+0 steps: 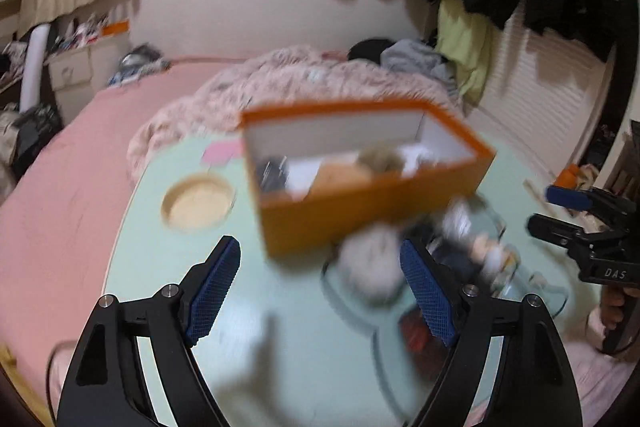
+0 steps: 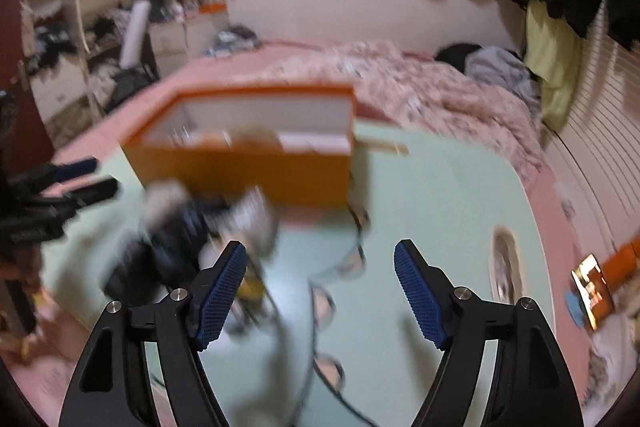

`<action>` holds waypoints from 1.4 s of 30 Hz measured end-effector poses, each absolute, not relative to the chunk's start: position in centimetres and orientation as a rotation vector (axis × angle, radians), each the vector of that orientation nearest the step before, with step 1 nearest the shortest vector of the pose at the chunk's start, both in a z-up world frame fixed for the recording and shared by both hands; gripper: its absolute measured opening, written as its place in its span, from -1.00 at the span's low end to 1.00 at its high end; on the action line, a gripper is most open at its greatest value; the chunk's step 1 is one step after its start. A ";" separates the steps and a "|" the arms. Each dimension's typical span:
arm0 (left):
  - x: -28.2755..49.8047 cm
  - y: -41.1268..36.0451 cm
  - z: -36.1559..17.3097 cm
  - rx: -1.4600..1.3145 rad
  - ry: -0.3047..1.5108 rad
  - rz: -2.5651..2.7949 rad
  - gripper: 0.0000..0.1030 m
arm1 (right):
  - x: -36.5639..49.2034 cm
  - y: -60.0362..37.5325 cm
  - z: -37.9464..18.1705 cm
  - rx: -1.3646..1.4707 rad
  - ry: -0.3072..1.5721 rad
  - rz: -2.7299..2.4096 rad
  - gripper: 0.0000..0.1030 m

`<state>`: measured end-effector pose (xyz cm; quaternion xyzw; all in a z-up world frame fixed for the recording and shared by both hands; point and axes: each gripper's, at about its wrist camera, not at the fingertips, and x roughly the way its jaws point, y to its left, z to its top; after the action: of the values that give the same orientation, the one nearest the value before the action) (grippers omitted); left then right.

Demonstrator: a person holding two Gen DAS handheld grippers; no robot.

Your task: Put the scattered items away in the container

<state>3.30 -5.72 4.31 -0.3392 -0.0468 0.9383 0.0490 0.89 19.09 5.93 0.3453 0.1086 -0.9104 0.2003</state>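
An orange box (image 1: 360,203) with white inner walls stands on a pale green table (image 1: 280,307), with several small items lying inside. It also shows in the right wrist view (image 2: 248,167). A blurred heap of items (image 1: 440,255), grey, dark and white, lies in front of the box; in the right wrist view the heap (image 2: 192,235) is left of centre. My left gripper (image 1: 320,287) is open and empty above the table, near the heap. My right gripper (image 2: 320,291) is open and empty, right of the heap, and shows at the right edge of the left wrist view (image 1: 560,211).
A round wooden coaster (image 1: 198,203) lies left of the box, with a pink note (image 1: 222,151) behind it. A dark cable (image 2: 320,347) runs across the table. A bed with pink sheets (image 1: 80,167) and a rumpled blanket (image 1: 300,75) lies behind.
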 end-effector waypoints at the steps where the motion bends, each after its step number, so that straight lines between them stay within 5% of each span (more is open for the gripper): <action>1: 3.5 -6.0 3.7 -1.065 -0.146 2.866 0.59 | 1.1 19.4 5.0 1.007 0.312 -2.544 0.48; 6: 3.0 -6.4 1.2 -1.199 -0.131 2.872 0.59 | 1.0 20.2 2.3 1.120 0.292 -2.556 0.48; 11: 3.1 -4.9 -0.1 -1.191 -0.052 2.878 0.65 | 1.2 19.9 1.1 1.111 0.310 -2.555 0.78; 19: 3.1 -5.3 -0.1 -1.158 -0.076 2.890 0.66 | 1.7 19.9 0.6 1.097 0.323 -2.553 0.95; 42: 3.1 -5.1 -0.5 -1.146 -0.071 2.890 0.67 | 1.9 19.5 0.7 1.097 0.326 -2.549 0.98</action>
<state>3.12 -5.06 -0.47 -0.3685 -0.0229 0.9292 0.0161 1.89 19.52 0.72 0.3865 0.1150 -0.8986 0.1728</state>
